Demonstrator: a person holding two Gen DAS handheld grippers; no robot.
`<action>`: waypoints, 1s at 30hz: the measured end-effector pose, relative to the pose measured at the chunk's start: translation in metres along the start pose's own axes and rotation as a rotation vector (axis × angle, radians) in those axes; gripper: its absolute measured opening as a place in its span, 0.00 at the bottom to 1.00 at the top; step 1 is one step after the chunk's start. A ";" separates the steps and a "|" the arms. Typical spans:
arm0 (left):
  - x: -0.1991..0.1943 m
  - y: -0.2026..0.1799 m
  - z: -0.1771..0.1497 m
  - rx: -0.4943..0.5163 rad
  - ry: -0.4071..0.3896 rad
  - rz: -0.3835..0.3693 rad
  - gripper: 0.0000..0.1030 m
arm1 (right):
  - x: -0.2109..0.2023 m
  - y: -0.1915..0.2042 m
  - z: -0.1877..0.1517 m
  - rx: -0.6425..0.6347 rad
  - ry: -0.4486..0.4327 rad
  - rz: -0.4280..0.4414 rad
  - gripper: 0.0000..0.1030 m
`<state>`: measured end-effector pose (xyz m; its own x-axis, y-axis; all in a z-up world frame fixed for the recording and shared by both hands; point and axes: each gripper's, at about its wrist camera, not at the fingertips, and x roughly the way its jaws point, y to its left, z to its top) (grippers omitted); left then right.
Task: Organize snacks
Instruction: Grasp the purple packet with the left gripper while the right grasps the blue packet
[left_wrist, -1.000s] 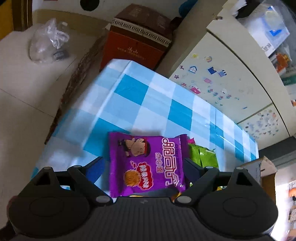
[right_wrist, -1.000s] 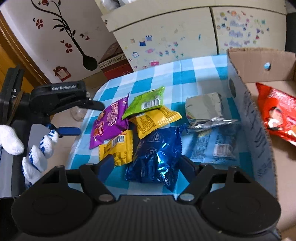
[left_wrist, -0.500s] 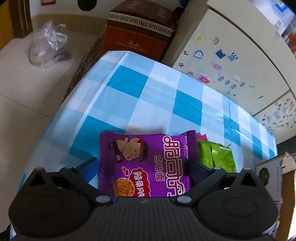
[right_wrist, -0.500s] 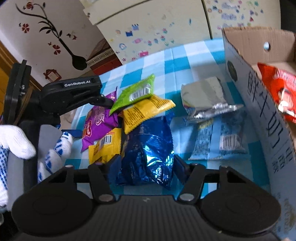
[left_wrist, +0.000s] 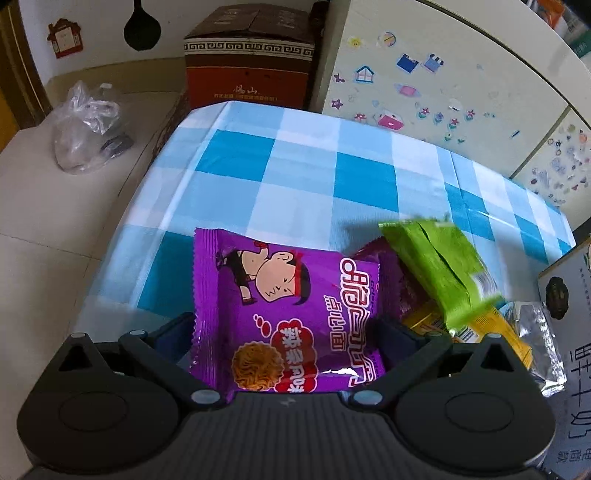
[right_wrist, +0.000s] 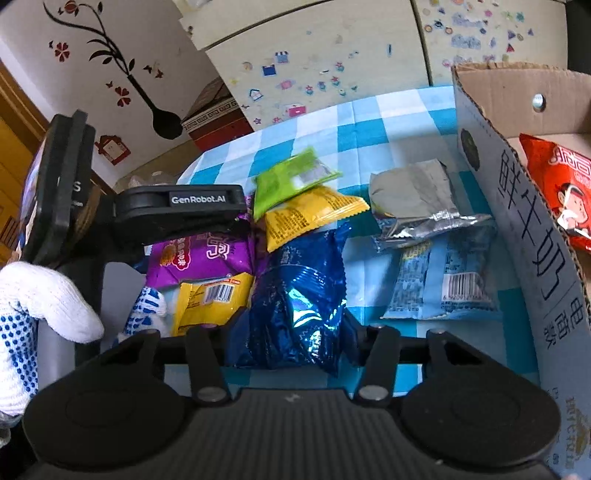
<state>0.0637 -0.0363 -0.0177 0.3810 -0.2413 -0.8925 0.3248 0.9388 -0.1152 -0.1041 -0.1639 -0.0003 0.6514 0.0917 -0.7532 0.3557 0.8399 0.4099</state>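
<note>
Purple foil, printed with a cartoon boy and a noodle cake, fills the space between the fingers of the left gripper (left_wrist: 284, 332): this purple noodle-snack packet (left_wrist: 288, 314) is clenched there, its lower edge tucked under the gripper body while its top edge reaches out over the blue-and-white checked tablecloth (left_wrist: 295, 177). In the right wrist view the same packet (right_wrist: 199, 258) sits under the black arm of the left gripper (right_wrist: 242, 221), held by a hand in a white glove with blue dots (right_wrist: 40, 302). The right gripper (right_wrist: 291, 328) is clamped on a crinkled dark blue foil snack bag (right_wrist: 299, 295), whose sides press against both fingers. A blurred lime-green snack packet (right_wrist: 291, 181) lies tilted on top of a yellow snack packet (right_wrist: 310, 218), which overlaps the top of the blue bag; the green one also shows in the left wrist view (left_wrist: 439, 273), just beside the purple packet. A smaller yellow packet with a barcode (right_wrist: 210, 302) lies touching the blue bag's left side, below the purple one. Nearer the table's right edge, a crumpled silver foil packet (right_wrist: 413, 195) rests partly on a pale blue packet with a barcode (right_wrist: 439, 280), both close against the wall of an open cardboard box with printed Chinese characters (right_wrist: 524, 221). Inside that box lies a red snack packet with a cartoon figure (right_wrist: 557, 184). Beyond the table's far edge stand a cream cabinet covered in small stickers (right_wrist: 332, 55) and a brown carton with a patterned band (left_wrist: 251, 55).
</note>
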 end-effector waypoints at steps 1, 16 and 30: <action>0.000 0.000 -0.001 0.000 0.001 -0.001 1.00 | 0.000 0.000 0.000 -0.002 0.000 0.002 0.50; -0.008 -0.006 -0.009 0.036 -0.047 -0.021 0.87 | -0.003 -0.002 0.002 0.032 0.003 0.007 0.50; -0.029 0.007 -0.017 -0.039 -0.079 -0.085 0.69 | -0.021 0.008 0.012 -0.023 -0.061 0.030 0.49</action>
<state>0.0401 -0.0182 -0.0004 0.4213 -0.3372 -0.8419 0.3254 0.9227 -0.2067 -0.1068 -0.1649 0.0246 0.7010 0.0845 -0.7081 0.3209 0.8493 0.4192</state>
